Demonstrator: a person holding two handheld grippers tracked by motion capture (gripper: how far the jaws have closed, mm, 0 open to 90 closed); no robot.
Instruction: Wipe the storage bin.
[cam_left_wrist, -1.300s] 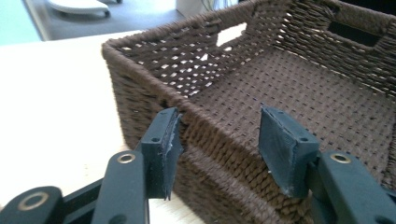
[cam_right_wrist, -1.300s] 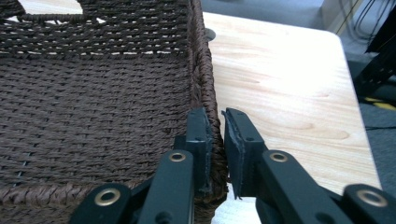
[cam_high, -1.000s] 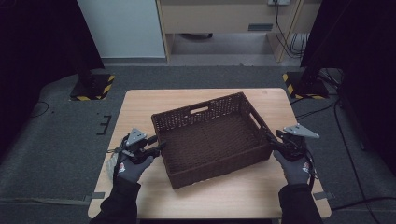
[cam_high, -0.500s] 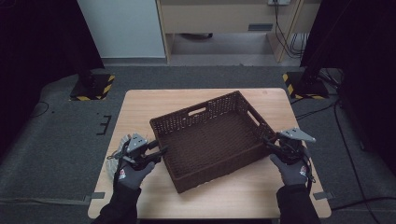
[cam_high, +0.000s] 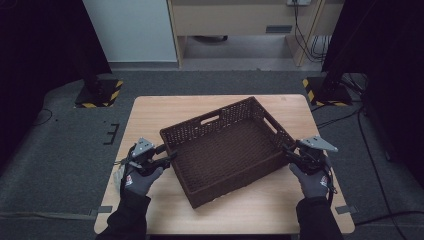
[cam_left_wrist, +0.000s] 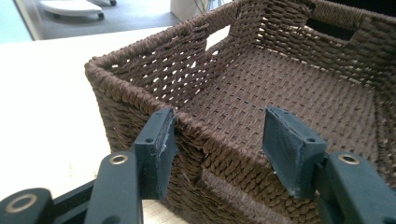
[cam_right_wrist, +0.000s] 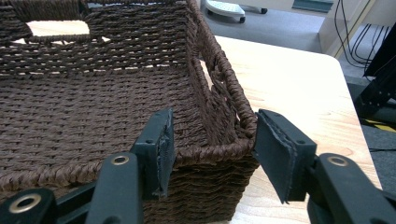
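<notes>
One wooden table (cam_high: 155, 112) is carrying your brown wicker basket (cam_high: 227, 150), sitting skewed at its middle. Your left gripper (cam_high: 170, 158) and right gripper (cam_high: 286, 150) are straddling opposite corner rims, jaws parted after just widening and narrowing, gripping nothing.

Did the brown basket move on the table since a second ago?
Yes. In the high view the basket has turned a little, its near corner now closer to the table's front edge.
</notes>
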